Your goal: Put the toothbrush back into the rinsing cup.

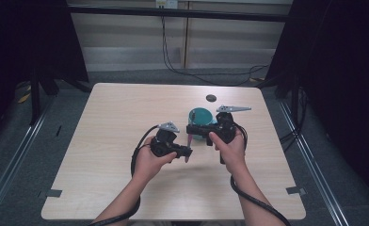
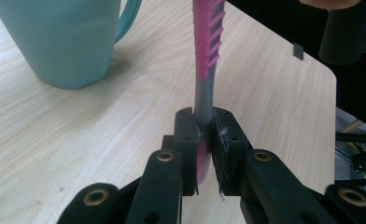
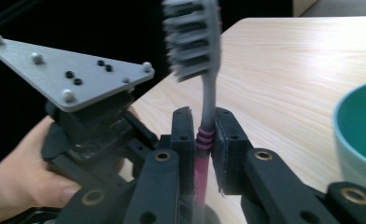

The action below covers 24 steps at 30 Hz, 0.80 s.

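Pink and grey, the toothbrush (image 1: 188,147) hangs between the two grippers above the pale wood table (image 1: 107,155), just in front of the teal mug (image 1: 199,120). Going from left to right in the high view, the left gripper (image 1: 186,152) sits in the person's left hand (image 1: 149,162), its jaws pointing right toward the other hand and clamped together on the lower handle; in the left gripper view the pads pinch the grey-pink shaft (image 2: 203,107) squarely, and the handle runs straight away from them with the mug (image 2: 66,39) standing on the table beyond and to the left. Next comes the right gripper (image 1: 192,130), held in the right hand (image 1: 229,148) with its jaws pointing left, close in front of the mug. In the right gripper view (image 3: 203,135) its pads are closed on the neck at the pink ribs, the bristled head (image 3: 193,37) rising above them and the mug's rim (image 3: 354,116) at the right edge. So the brush's long axis runs roughly upright and slightly tilted, held at both ends of the handle. The right gripper is nearer the mug, so I judge that one grip must let go before the brush can be swung over the rim. Both forearms come in low from the bottom edge, wrists level.
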Each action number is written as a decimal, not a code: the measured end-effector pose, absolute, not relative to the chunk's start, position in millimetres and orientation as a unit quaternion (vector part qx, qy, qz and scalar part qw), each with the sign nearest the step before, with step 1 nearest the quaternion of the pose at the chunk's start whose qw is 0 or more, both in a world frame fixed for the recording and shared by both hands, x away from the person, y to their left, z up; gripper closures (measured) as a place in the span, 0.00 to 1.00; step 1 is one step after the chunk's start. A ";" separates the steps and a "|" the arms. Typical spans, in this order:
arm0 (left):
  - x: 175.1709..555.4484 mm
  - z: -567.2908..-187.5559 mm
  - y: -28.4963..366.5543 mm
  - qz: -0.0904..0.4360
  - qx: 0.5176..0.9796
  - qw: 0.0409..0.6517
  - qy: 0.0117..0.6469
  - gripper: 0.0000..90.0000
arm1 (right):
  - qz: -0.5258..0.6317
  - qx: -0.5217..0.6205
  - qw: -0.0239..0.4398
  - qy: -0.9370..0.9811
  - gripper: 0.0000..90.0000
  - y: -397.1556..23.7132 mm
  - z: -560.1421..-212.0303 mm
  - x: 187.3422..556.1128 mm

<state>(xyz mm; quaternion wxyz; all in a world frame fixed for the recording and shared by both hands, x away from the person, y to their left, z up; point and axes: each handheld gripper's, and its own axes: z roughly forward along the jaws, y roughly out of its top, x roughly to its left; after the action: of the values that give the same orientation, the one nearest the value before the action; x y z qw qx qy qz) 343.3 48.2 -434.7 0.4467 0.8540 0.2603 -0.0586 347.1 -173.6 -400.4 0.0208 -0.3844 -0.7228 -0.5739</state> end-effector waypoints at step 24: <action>341.3 -456.9 77.7 -0.012 0.872 0.418 0.255 0.39 | -0.569 -0.380 0.000 -0.729 0.93 -199.0 -378.6 348.4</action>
<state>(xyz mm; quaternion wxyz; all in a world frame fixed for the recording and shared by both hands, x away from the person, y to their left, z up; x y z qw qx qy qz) 341.3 77.7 -456.9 0.4182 0.8717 0.2553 -0.0123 348.4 -199.0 -378.6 0.0003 -0.3804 -0.7289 -0.5692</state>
